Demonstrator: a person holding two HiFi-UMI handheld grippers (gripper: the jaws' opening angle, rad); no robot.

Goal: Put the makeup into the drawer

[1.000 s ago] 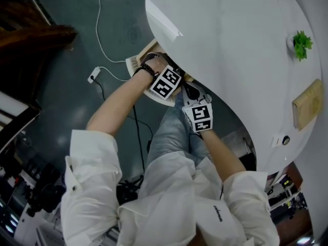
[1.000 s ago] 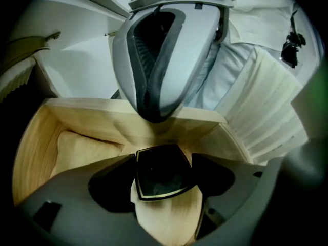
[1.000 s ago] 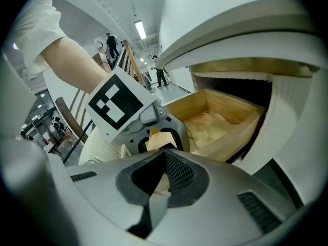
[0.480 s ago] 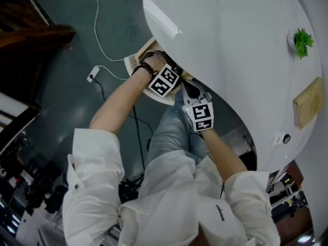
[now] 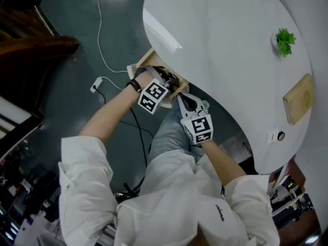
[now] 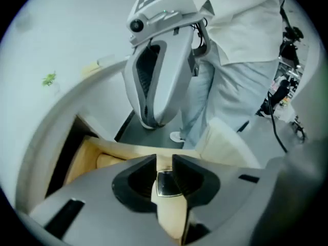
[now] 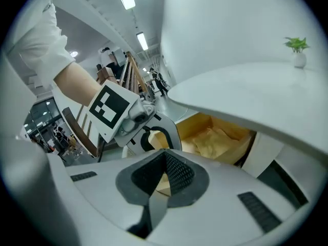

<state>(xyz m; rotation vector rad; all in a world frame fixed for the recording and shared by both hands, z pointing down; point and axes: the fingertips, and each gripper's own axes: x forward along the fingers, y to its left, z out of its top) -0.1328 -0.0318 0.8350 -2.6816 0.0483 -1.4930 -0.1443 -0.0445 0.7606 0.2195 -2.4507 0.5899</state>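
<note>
Makeup (image 6: 165,182): small piece with a shiny dark square face, lower centre of the left gripper view.
Left gripper (image 6: 164,162): my jaws have just been closing and now pinch the makeup.
Right gripper (image 7: 165,157): my jaws meet, empty.
Drawer (image 7: 202,121): open, wooden; crumpled tan sheet (image 7: 219,140) inside.

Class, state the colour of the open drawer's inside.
Pale yellowish wood; the drawer shows best in the right gripper view.
</note>
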